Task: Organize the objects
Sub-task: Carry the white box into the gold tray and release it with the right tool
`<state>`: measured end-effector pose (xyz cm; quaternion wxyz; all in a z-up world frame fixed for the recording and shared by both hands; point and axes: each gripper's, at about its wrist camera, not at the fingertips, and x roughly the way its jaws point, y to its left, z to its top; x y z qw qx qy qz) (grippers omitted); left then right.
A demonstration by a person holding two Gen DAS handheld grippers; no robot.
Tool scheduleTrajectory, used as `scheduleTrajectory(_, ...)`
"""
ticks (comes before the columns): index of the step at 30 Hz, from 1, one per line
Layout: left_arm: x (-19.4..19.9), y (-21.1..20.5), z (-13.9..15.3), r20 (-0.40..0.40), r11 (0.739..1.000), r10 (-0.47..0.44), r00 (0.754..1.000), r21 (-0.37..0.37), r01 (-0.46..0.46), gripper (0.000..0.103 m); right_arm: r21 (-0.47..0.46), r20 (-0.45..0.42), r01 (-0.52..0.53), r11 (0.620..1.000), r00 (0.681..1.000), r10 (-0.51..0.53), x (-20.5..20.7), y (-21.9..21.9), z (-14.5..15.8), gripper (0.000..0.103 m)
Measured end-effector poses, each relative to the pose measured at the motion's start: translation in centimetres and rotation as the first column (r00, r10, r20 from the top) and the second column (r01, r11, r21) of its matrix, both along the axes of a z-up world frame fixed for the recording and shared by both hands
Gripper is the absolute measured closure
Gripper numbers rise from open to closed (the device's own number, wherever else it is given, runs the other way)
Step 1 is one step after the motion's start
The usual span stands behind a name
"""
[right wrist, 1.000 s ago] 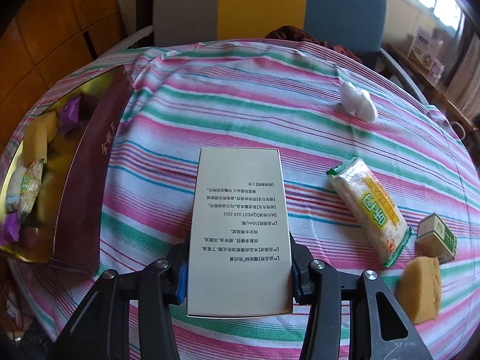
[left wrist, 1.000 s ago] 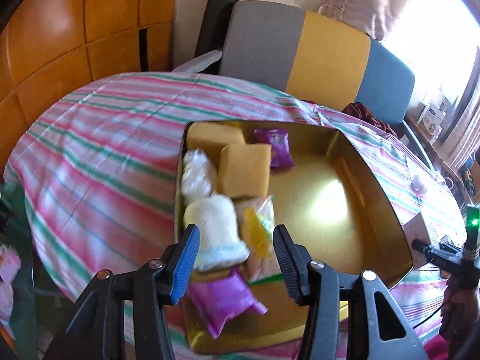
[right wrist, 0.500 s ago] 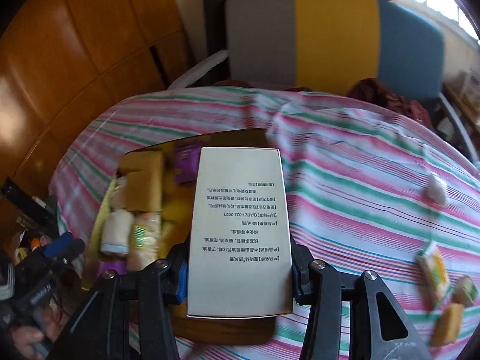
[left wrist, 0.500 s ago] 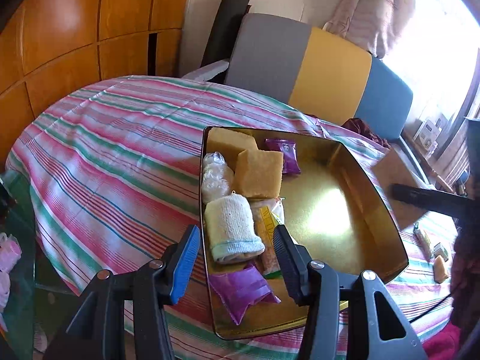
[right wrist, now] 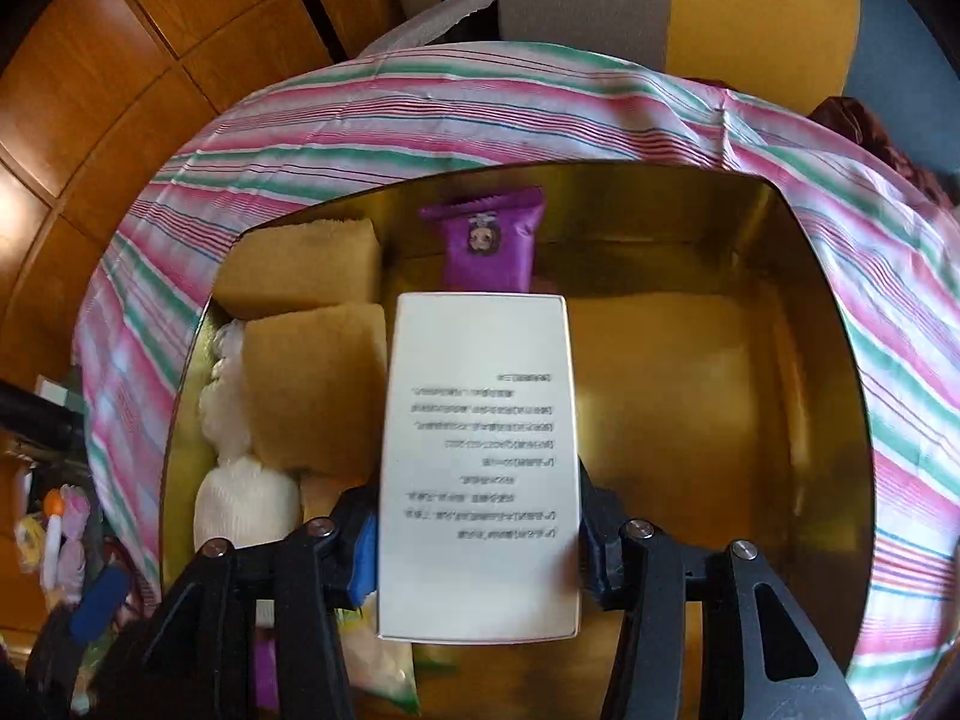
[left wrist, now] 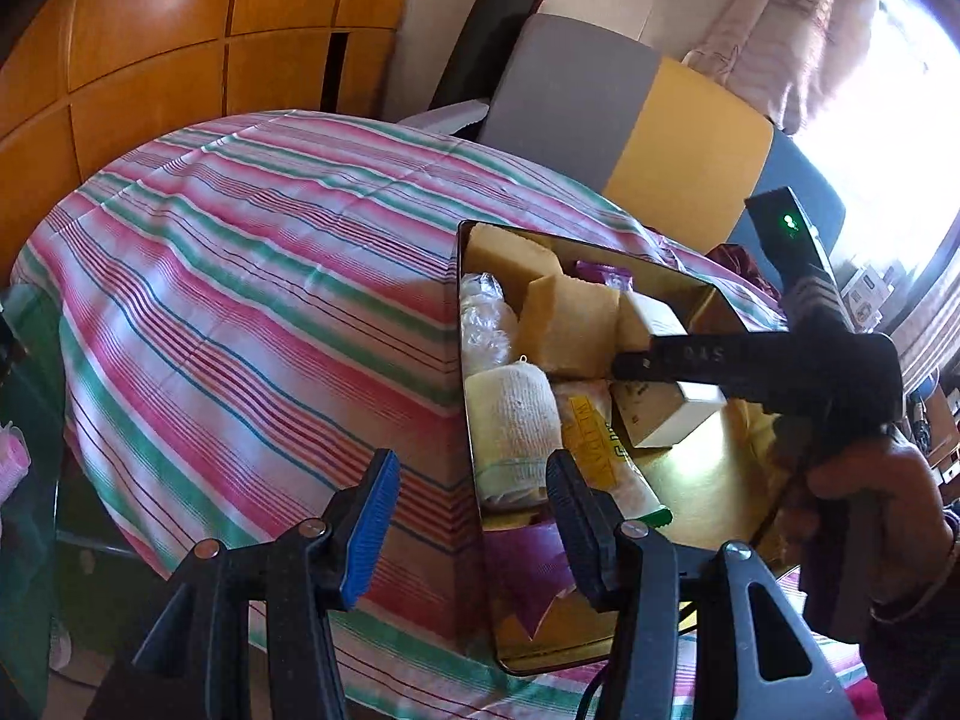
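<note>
Holding sponges (right wrist: pixel 312 384), a purple snack (right wrist: pixel 489 243), the gold tin (right wrist: pixel 798 360) gains a white box (right wrist: pixel 480 462).

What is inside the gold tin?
In the gold tin: two yellow sponges, purple snack packet, white cloth roll. The white box covers what lies beneath.

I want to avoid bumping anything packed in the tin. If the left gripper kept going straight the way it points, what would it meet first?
Probably the rolled white cloth at the gold tin's left wall, which sits just beyond the open left gripper. The tin's rim may come first; depth is unclear.
</note>
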<state>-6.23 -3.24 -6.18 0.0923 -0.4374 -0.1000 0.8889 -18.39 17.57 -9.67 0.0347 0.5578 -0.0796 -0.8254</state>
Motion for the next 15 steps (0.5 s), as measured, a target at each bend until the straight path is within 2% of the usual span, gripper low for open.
scheduleTrajectory(2, 0.0, 0.0, 0.0, -0.003, 1.000, 0.001, 1.000, 0.001, -0.001, 0.052, -0.018, -0.005, 0.008, 1.000, 1.000, -0.008, -0.2, -0.1, -0.1, 0.041)
scheduleTrajectory(9, 0.2, 0.0, 0.3, -0.016, 1.000, 0.008, 1.000, -0.003, -0.008, 0.052, -0.066, -0.049, 0.020, 0.998, 0.999, -0.023, 1.2, 0.9, 1.0, 0.033)
scheduleTrajectory(15, 0.8, 0.7, 1.5, -0.060, 0.999, -0.008, 0.998, -0.037, 0.006, 0.052, -0.048, -0.135, 0.034, 0.998, 0.990, -0.040, 3.9, 2.2, 3.4, 0.025)
